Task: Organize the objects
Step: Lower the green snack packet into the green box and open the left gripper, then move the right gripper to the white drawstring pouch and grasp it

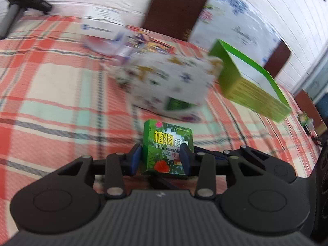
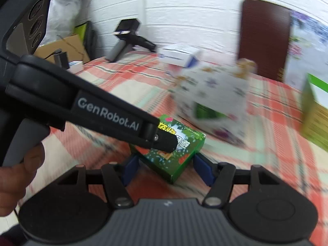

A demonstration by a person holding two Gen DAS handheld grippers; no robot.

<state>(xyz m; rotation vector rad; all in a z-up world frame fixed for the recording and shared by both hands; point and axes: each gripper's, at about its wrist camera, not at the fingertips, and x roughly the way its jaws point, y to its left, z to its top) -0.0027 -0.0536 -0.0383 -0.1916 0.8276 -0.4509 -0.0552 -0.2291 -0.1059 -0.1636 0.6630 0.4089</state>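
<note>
A small green box with a flower print and yellow lettering [image 1: 168,149] stands upright between the blue pads of my left gripper [image 1: 162,153], which is shut on its sides above the plaid cloth. In the right wrist view the same green box [image 2: 180,153] hangs at an angle, with the left gripper [image 2: 166,141] reaching in from the left and clamped on it. My right gripper [image 2: 166,168] sits just below and in front of the box. Its blue pads [image 2: 202,170] stand wider than the box and do not visibly press on it.
The red and cream plaid tablecloth [image 1: 51,86] carries a blurred white flower-print carton [image 1: 170,82], an open bright green box [image 1: 252,82] and a white and blue box [image 1: 100,24]. Dark chair backs [image 1: 178,6] stand behind. A hand [image 2: 18,176] holds the left gripper's handle.
</note>
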